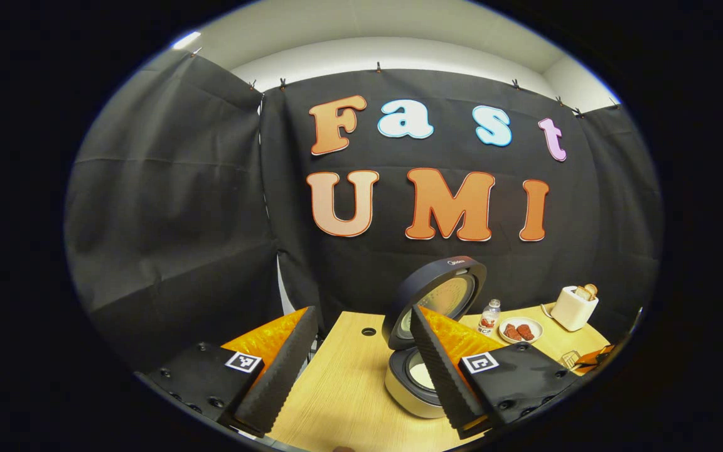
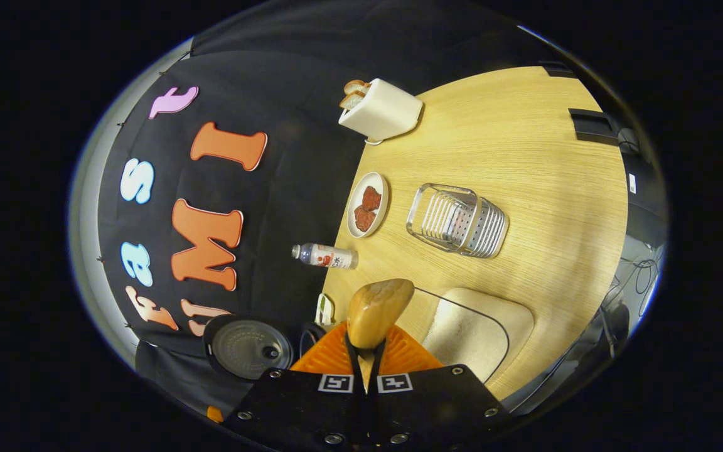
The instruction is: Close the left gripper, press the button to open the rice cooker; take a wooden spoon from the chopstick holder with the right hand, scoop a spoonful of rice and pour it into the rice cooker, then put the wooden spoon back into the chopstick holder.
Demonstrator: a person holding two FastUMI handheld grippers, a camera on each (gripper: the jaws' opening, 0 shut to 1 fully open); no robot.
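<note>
In the left gripper view we see the left gripper [image 1: 361,370] with its 2 fingers spread wide, holding nothing — the rice cooker [image 1: 427,339] stands lid-up on the table [image 1: 342,389] beyond. In the right gripper view, the right gripper [image 2: 366,358] is clamped on the wooden spoon [image 2: 377,311], above the rice tray [image 2: 477,329] — the chopstick holder [image 2: 459,221] lies farther off.

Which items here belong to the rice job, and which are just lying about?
Job: rice cooker, lid up; wooden spoon, clamped in the right gripper; chopstick holder; rice tray; left gripper, open.

Lying about: toaster, plate of red pieces, small bottle.
</note>
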